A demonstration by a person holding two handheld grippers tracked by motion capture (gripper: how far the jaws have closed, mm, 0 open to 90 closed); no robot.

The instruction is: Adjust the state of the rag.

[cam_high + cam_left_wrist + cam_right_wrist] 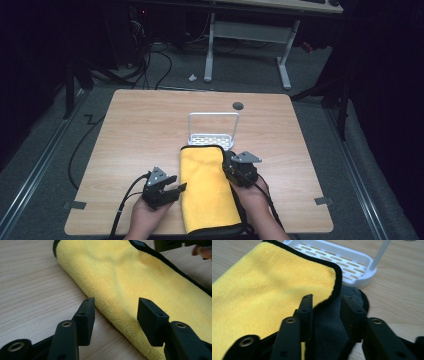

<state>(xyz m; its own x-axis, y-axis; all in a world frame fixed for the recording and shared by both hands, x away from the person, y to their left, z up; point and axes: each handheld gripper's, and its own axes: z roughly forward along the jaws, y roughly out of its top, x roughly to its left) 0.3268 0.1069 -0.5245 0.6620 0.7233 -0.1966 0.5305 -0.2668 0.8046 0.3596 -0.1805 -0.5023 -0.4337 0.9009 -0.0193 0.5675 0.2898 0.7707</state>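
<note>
A yellow towel [207,192] with black trim and a grey underside lies folded lengthwise at the middle front of the wooden table [140,130]. My left gripper [178,183] stands open just left of the towel's long folded edge, and in the left gripper view its jaws [115,305] straddle that edge of the towel [140,277]. My right gripper [227,164] is at the towel's far right corner. In the right gripper view its jaws [328,300] are open, with the grey lower layer and black trim of the towel [262,277] between them.
A white slotted rack [212,137] with an upright wire handle stands just beyond the towel, close ahead of the right gripper [352,262]. A grey cable hole [238,105] sits near the table's far edge. Cables and white desk legs [285,70] are on the floor behind.
</note>
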